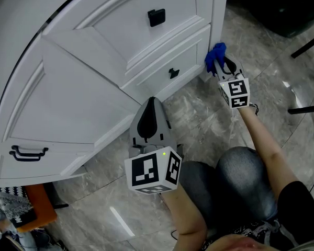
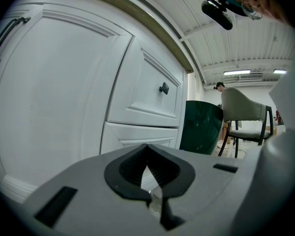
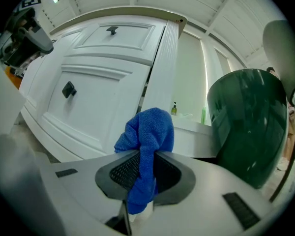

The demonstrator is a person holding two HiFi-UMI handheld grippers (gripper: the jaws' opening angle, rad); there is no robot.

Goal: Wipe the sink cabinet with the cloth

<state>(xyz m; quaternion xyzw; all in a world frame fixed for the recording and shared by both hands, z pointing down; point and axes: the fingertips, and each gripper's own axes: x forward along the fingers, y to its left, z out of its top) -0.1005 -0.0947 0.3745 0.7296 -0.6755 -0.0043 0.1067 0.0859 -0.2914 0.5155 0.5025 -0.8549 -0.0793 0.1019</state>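
Observation:
The white sink cabinet (image 1: pixel 83 82) fills the left and top of the head view, with a door and two drawers with black knobs. My right gripper (image 1: pixel 222 66) is shut on a bunched blue cloth (image 1: pixel 215 57), held at the cabinet's lower right corner post (image 1: pixel 216 14). In the right gripper view the blue cloth (image 3: pixel 146 146) stands up from the jaws of the right gripper (image 3: pixel 143 170), close to the corner post (image 3: pixel 163 68). My left gripper (image 1: pixel 152 120) is shut and empty, low in front of the cabinet door; in its own view the left gripper (image 2: pixel 147 173) points at the door (image 2: pixel 54 87).
A dark green bin (image 3: pixel 248 127) stands right of the cabinet. Black chair legs (image 1: pixel 306 77) cross the grey marble floor (image 1: pixel 199 124) at the right. A chair (image 2: pixel 243 114) stands beyond the bin. An orange object (image 1: pixel 39 205) lies at the lower left. The person's knees (image 1: pixel 235 182) are below.

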